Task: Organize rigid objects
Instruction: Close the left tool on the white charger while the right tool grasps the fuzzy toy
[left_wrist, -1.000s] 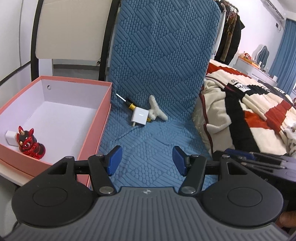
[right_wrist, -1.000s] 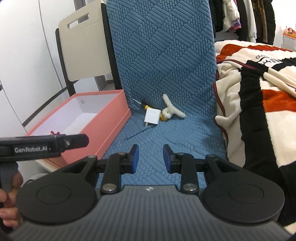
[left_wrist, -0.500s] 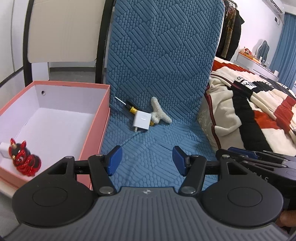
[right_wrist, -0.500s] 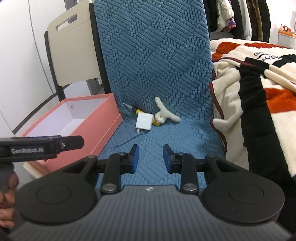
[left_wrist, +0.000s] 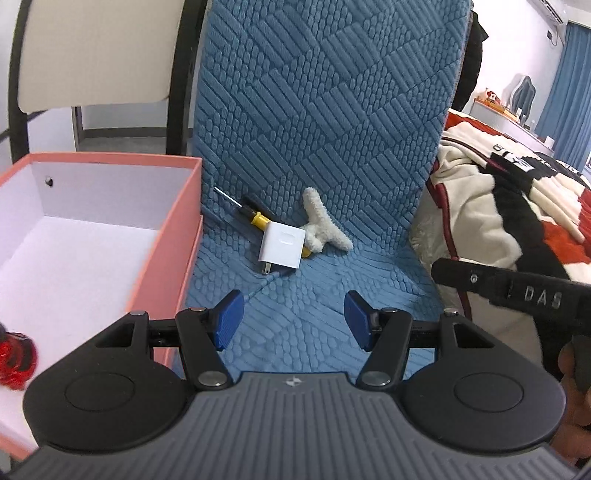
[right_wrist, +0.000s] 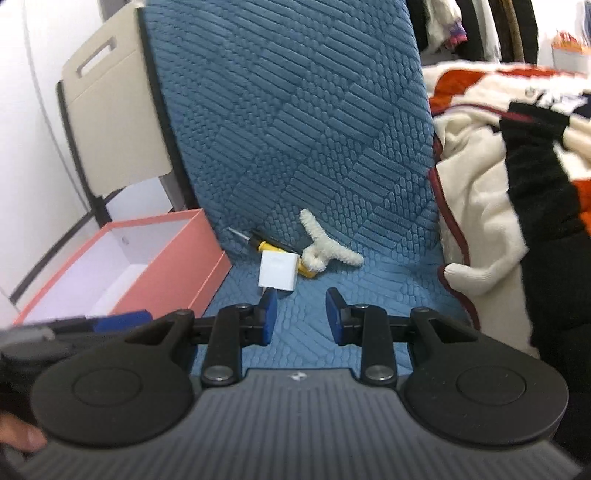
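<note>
Left wrist view first: the left hand-held gripper (left_wrist: 291, 319) hangs over the blue quilted chair seat (left_wrist: 314, 314) with its blue pads standing well apart and nothing between them. To its left sits the pink box (left_wrist: 173, 236), open-topped, and a red figurine (left_wrist: 16, 360) already lies at its near corner, so I judge part of the sorting done. Left on the seat, at the crease under the backrest, are a white charger plug (left_wrist: 282, 245), a yellow-handled screwdriver (left_wrist: 251, 214) partly beneath it, and a fluffy white piece (left_wrist: 321, 229) touching the plug's right side. The box wall stands just beside the screwdriver tip, so room on that side is tight; the seat in front of the pile is bare. The right hand-held gripper's body (left_wrist: 517, 291) crosses the right edge, near the blanket (left_wrist: 517, 206).

Right wrist view, somewhat blurred: the right hand-held gripper (right_wrist: 301, 319) is empty too, its pads at a narrower gap, with the left pad just short of the white charger plug (right_wrist: 277, 273). The screwdriver (right_wrist: 264, 242) and fluffy white piece (right_wrist: 325, 251) lie behind it. The pink box (right_wrist: 177, 280) opens to the left, and the blanket (right_wrist: 480, 221) crowds the seat's right edge. I judge the three items are yet to be boxed.
</note>
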